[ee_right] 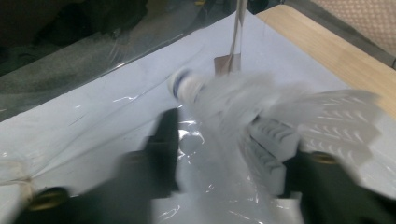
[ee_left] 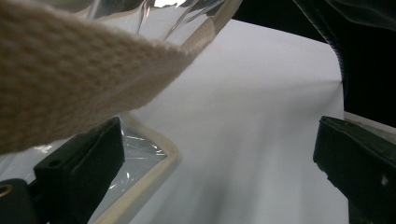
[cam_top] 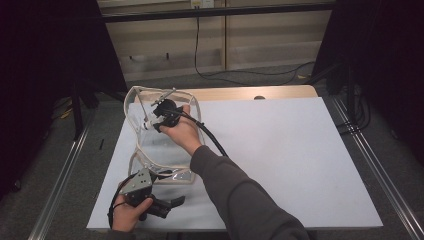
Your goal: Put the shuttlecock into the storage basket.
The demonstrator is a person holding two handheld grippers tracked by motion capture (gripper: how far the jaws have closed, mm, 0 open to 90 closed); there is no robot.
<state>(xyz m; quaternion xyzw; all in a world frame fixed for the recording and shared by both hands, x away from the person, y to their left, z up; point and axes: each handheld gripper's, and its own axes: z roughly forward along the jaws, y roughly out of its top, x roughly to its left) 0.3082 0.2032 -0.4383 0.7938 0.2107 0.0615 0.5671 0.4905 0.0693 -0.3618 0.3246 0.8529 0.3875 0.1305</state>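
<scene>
High view: a clear plastic bag (cam_top: 150, 145) with cream webbing trim stands on the white table (cam_top: 300, 165), left of centre in the frame. The right gripper (cam_top: 152, 120) reaches into its open mouth at upper left, with a white shuttlecock (cam_top: 147, 123) at its jaws. The left gripper (cam_top: 172, 204) sits at lower left, just beside the bag's lower edge, jaws pointing toward frame right.

Left gripper view: jaws stand wide apart with nothing between them. The bag's webbing strap (ee_left: 70, 79) hangs across the upper left, just above the left-hand jaw.

Right gripper view: blurred. The shuttlecock (ee_right: 261, 112) lies between the parted jaws, cork to upper left, feathers fanning right, long axis running across the jaws. The pads appear clear of it, so I judge it released inside the bag (ee_right: 93, 116). The right gripper is the nearer one and must back out along the opening.
</scene>
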